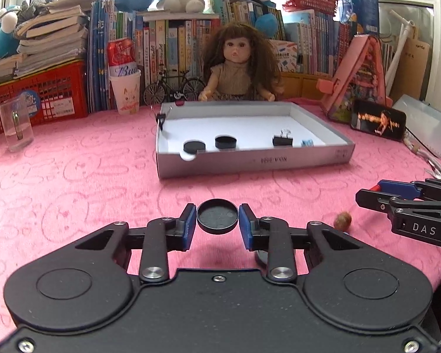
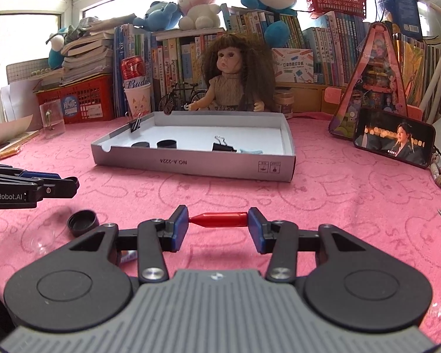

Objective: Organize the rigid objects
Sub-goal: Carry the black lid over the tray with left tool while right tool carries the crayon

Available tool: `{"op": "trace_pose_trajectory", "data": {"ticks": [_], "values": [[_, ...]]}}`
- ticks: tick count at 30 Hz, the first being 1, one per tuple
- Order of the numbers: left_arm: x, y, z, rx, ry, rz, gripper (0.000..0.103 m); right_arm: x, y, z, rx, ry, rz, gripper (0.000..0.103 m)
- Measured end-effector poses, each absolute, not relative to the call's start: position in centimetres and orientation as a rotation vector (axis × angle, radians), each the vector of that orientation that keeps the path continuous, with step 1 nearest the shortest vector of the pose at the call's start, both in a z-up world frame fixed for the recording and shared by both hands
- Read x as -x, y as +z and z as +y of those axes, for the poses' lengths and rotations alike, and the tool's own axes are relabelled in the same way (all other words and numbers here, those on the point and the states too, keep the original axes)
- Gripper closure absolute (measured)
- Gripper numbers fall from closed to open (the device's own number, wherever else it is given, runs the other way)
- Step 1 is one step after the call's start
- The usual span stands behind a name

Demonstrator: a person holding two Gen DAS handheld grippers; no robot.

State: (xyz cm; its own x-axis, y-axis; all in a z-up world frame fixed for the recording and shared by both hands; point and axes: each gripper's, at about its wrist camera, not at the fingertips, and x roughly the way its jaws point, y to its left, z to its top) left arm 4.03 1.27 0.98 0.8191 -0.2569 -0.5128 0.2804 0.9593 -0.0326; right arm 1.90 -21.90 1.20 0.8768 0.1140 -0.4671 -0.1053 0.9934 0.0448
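Left claw (image 1: 217, 218) pinches a light, stiff black cap (image 1: 217, 216) across its rim, slippery; right claw (image 2: 218, 220) clamps a red cone-tipped piece (image 2: 219, 219) endwise, box (image 1: 258, 163) ahead.

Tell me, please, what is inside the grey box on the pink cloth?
Inside the grey box lie two black caps, a black binder clip and a small light-blue piece. Another clip grips its left wall. The near wall hides the floor just behind it.
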Motion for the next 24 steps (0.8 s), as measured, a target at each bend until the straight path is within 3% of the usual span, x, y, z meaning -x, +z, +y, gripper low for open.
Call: {"op": "trace_pose_trajectory", "data": {"ticks": [15, 24], "values": [[-11.8, 4.7, 0.5, -0.003, -0.267, 0.495, 0.073, -9.7, 4.5, -25.2, -0.129, 0.042, 0.520, 0.053], [-20.0, 5.1, -0.9, 0.014, -0.246, 0.593, 0.073, -18.0, 4.7, -26.9, -0.233, 0.055, 0.707, 0.053]]}}
